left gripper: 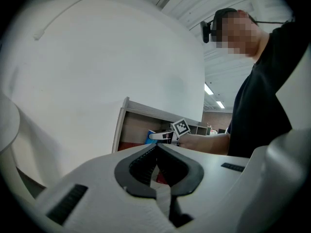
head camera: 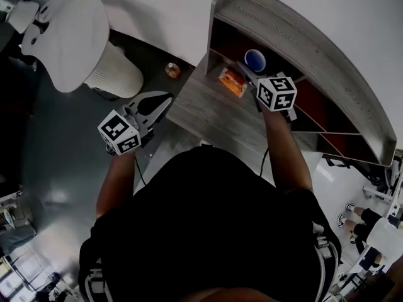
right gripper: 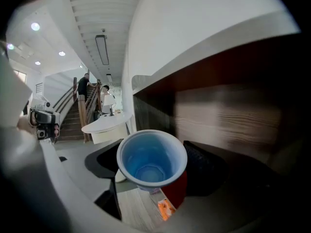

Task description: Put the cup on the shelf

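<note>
A blue cup (right gripper: 151, 159) with a pale rim sits between the jaws of my right gripper (right gripper: 150, 171), which is shut on it. In the head view the blue cup (head camera: 255, 60) hangs at the mouth of the grey shelf unit (head camera: 302, 36), just inside its left compartment, with my right gripper (head camera: 259, 74) reaching in from the desk side. My left gripper (head camera: 160, 102) is held off the desk's left edge, jaws together and nothing in them. In the left gripper view its black pads (left gripper: 146, 166) meet, and the cup (left gripper: 151, 136) shows far off.
An orange packet (head camera: 232, 82) lies on the grey wooden desk (head camera: 208, 115) below the shelf. A small orange object (head camera: 172, 70) sits on the floor beside the desk. A white chair (head camera: 75, 39) stands at the left. The shelf has red-brown inner walls (head camera: 321, 115).
</note>
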The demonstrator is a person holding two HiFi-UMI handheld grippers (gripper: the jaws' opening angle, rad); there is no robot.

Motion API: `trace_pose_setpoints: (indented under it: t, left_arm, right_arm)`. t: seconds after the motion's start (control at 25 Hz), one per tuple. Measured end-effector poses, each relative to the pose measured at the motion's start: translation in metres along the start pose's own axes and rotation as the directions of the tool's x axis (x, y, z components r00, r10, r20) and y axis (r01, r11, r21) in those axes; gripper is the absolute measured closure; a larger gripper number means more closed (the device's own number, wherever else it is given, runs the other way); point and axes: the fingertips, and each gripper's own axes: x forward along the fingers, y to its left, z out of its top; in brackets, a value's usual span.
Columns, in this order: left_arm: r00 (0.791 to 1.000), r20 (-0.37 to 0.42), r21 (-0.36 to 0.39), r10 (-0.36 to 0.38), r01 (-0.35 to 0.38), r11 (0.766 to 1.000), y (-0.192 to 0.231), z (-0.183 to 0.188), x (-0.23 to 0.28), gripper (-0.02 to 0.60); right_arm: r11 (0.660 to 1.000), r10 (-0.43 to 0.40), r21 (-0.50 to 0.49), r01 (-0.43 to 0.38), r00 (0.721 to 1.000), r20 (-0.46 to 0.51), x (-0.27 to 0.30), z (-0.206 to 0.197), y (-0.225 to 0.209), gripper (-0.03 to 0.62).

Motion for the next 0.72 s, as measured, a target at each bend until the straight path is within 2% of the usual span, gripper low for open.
trace_pose_setpoints:
  t: [0.24,0.72]
  left_arm:
    - [0.999,-0.015,-0.014,0.043,-0.043,0.999,0.006,-0.006,0.005,0.565]
    - [0.997,-0.013,-0.026,0.071,-0.071,0.997,0.012,-0.012,0.011,0.565]
  right_arm:
    - [1.000,-0.014,-0.019,0.014,1.000,0.001,0.023,0.001,-0.019,0.210]
    - [0.998,-0.049,-0.050,0.048,0.998,-0.025,0.054,-0.008,-0.047,0.210]
